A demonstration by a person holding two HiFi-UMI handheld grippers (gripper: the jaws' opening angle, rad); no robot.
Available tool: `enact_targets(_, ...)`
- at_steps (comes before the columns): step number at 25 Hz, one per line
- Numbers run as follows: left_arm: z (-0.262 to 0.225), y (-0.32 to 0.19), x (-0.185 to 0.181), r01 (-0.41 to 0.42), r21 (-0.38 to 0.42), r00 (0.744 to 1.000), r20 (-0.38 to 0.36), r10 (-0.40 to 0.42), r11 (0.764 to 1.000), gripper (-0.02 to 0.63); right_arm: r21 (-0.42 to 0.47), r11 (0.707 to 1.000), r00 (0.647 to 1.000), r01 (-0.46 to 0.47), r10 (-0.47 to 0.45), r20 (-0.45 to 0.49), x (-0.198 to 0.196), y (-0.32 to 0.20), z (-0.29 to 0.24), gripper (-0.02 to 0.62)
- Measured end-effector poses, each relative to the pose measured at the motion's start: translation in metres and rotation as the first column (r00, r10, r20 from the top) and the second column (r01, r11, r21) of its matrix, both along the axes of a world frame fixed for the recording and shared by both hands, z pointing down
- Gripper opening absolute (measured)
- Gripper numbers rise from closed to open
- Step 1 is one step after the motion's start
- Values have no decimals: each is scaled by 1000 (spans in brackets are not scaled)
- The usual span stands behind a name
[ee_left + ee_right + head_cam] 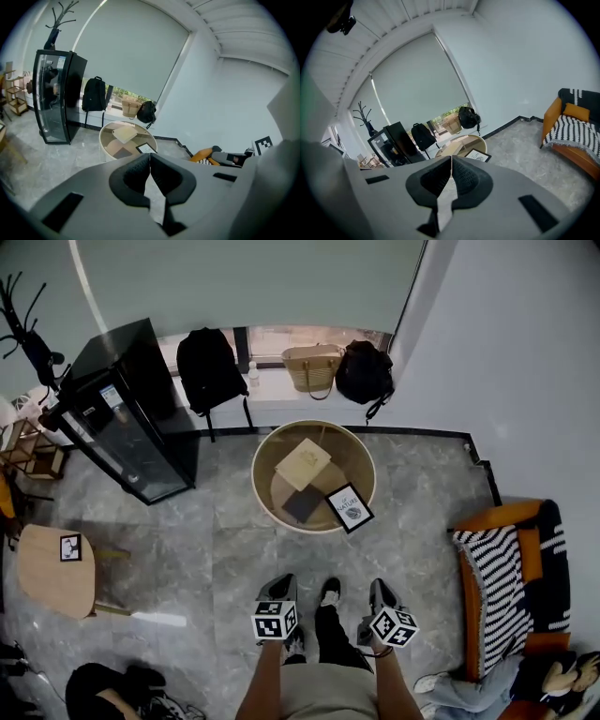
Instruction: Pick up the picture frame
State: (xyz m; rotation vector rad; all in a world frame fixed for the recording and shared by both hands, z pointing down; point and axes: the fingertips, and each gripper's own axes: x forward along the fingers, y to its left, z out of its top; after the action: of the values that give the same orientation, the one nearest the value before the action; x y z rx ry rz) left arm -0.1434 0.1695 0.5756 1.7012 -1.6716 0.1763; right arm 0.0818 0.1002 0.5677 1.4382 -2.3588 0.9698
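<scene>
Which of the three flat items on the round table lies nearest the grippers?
The black-bordered picture frame, on the right; the tan book and dark pad lie further back.

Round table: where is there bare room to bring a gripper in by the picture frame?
On the round table, bare top lies at the back right, between the tan book and the rim, behind the picture frame. A narrower strip runs along the left rim. The front is crowded: the dark pad sits close beside the frame's left.
</scene>
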Motion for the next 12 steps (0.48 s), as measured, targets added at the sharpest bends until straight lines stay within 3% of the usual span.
enact_targets(4,9,-39,-6,18,-21,999,27,-18,1000,21,2,998,998,56,-56,1,-15,-45,13,35)
enact_targets(9,34,-108,30,-69,-84,997,20,71,994,21,-59,992,994,111,-111,-4,-13,-105,41,35)
enact_targets(12,43,-162,55,-111,-81,993,31,114,990,21,-63,985,985,163,-165,-40,-9,-148,56,35)
